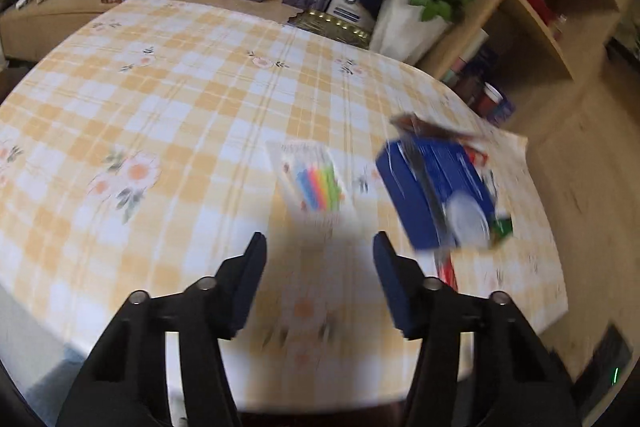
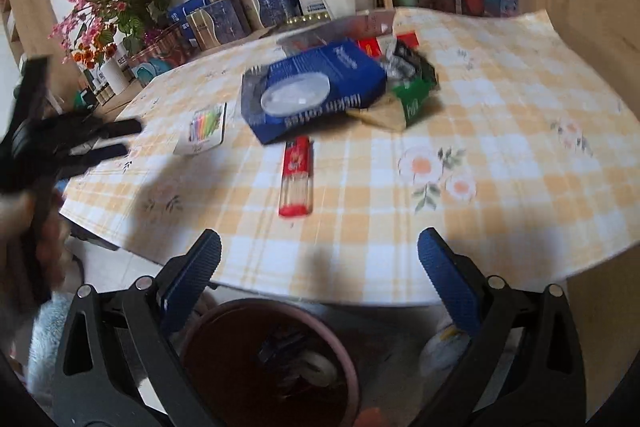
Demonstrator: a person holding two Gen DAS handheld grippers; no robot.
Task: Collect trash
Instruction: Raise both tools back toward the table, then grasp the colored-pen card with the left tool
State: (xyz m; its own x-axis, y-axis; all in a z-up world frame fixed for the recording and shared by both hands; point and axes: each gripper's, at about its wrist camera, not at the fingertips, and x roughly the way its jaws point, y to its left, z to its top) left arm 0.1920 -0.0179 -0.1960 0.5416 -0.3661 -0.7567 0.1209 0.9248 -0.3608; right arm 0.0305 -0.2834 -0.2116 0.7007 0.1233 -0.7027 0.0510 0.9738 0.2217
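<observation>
Both tools are angling down over the checked worktop (image 2: 500, 131), each holding nothing. The right tool (image 2: 320, 259), its ribbed blue pads spread wide, is hanging above a round dark-red bin (image 2: 224, 367). The left tool (image 1: 320, 247) is standing partly open. Beyond are lying a red match packet (image 2: 297, 175), a flat marker card (image 1: 316, 183), then a glossy blue box (image 2: 320, 91) atop crumpled wrappers (image 2: 408, 79).

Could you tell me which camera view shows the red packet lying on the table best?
The right wrist view: the red packet lies whole and unobstructed on the tablecloth, in front of the blue box. The left wrist view shows only a blurred red sliver below that box.
</observation>
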